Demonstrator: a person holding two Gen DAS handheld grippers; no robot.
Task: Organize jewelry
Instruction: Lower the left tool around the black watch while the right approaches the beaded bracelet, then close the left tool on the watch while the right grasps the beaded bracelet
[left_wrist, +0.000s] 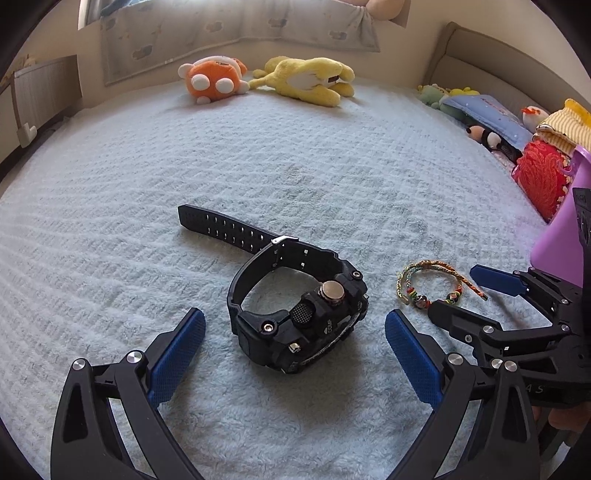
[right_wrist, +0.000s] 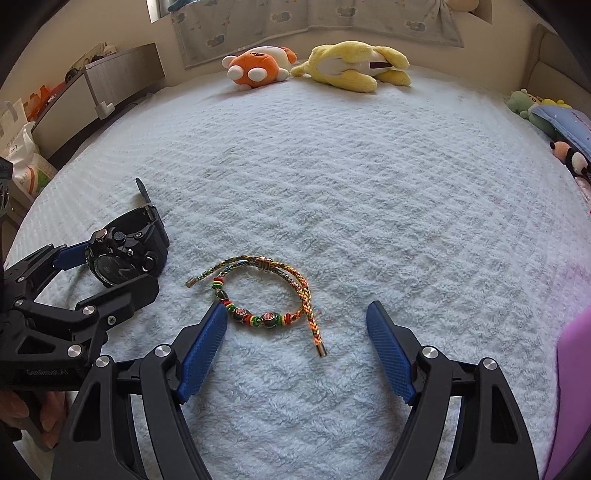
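Tongs: left gripper (left_wrist: 295, 354) spread wide around the watch (left_wrist: 299, 314), pads clear; right gripper (right_wrist: 297, 350) likewise agape over the braided bracelet (right_wrist: 266, 291), both lying on the fleece bedspread (left_wrist: 295, 166). Watch: probably heavy, rigid case, best gripped across it. Bracelet: light, limp, likely slippery beads; pinch the cord.

A chunky black watch (left_wrist: 301, 314) lies on its side on the bed between the open jaws of the left tool (left_wrist: 295, 354), touching neither; its strap is buckled in a loop, the holed tail trailing away. A braided multicolour bracelet (right_wrist: 264, 295) with beads lies flat ahead of the right tool (right_wrist: 297, 341), beside its left finger, cord ends loose.
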